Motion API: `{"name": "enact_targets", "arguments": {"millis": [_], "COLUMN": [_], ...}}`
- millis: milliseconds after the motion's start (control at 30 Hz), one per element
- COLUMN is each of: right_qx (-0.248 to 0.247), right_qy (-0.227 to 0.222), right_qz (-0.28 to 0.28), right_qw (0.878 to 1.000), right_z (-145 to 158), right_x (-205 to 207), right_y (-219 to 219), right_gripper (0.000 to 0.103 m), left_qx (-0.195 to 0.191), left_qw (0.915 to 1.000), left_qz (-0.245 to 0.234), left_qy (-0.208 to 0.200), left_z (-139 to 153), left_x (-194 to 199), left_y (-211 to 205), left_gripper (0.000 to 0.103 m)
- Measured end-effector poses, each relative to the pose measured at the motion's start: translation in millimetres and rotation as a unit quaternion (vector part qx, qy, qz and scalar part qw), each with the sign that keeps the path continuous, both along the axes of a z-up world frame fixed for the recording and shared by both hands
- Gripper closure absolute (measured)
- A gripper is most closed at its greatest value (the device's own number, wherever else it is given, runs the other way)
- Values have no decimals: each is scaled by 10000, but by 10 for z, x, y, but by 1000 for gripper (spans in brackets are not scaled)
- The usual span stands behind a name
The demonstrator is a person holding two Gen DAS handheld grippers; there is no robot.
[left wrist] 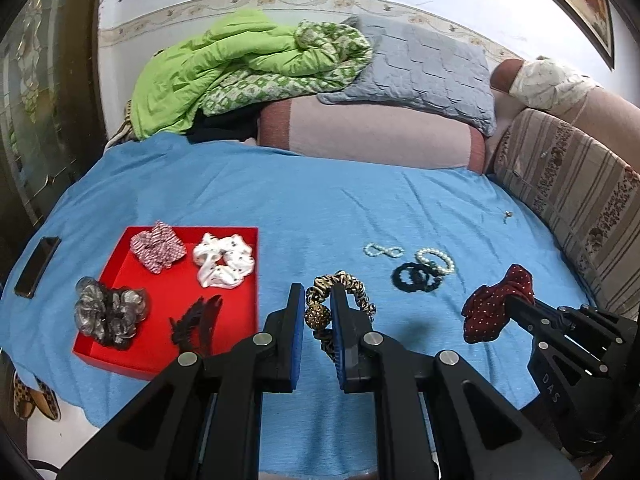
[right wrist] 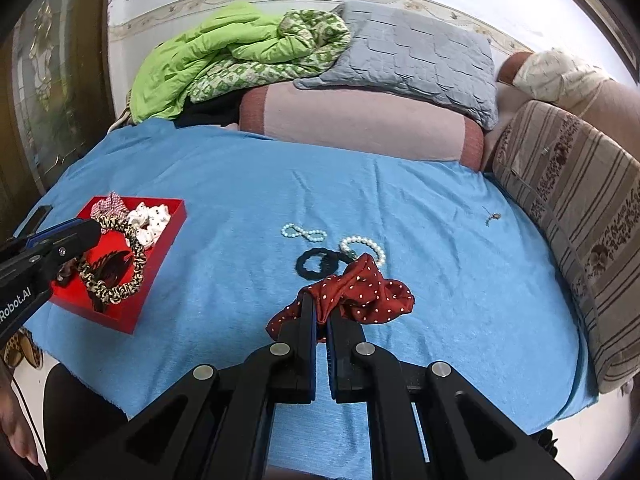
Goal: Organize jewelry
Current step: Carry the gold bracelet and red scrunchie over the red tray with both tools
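left gripper [left wrist: 317,316] pinches leopard scrunchie [right wrist: 120,264], held aloft near red tray [left wrist: 120,364]. right gripper [right wrist: 321,312] pinches dotted red scrunchie [right wrist: 360,292] over blue sheet [left wrist: 320,200]. you carry each over tray's bare floor, lower before release.

A home bedroom: a bed under a blue sheet [left wrist: 320,208], with a grey quilted pillow [left wrist: 416,68], a rumpled green quilt [left wrist: 224,64] and a pink bolster [left wrist: 368,132] against a papered wall with a floral border [left wrist: 280,0], and slippers [left wrist: 32,396] on the floor.
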State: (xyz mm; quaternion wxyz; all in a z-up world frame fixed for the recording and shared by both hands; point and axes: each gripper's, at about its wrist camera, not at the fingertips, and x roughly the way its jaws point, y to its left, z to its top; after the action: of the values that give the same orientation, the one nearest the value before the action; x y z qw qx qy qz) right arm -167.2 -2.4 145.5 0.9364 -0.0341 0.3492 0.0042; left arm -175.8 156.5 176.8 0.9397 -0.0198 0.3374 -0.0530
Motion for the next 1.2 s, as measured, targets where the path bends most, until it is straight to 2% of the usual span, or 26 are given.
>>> {"name": "enact_targets", "arguments": {"millis": [233,567,767,900,1000,1200], "right_qx": [-110,-135,193,345,589,804], "right_qy": [22,20,32,55,130,312], "right_qz": [243,967,1522,1758,2044,2184], "right_qw": [9996,9952,9882,9838,9770,9720], "right_z": [17,105,165,154,65,-138], "right_x": [95,373,648,751,862,1050], "right_y": [223,880,1439,1652,1874,2035], "right_gripper": [98,98,98,98,98,98], "left_qx": [3,168,314,299,240,-24], "left_qw": [9994,9968,9943,9929,9930,9928], "left_qz": [345,776,1019,1143,1133,1076], "left_qy": [32,64,78,146,215,522], "left_z": [-24,-53,-65,-108,-162,-421], "left_x": [50,256,431,569,681,825], "left_y": [345,982,1464,1745,1883,1981], "left_gripper": [91,91,91,91,91,91]}}
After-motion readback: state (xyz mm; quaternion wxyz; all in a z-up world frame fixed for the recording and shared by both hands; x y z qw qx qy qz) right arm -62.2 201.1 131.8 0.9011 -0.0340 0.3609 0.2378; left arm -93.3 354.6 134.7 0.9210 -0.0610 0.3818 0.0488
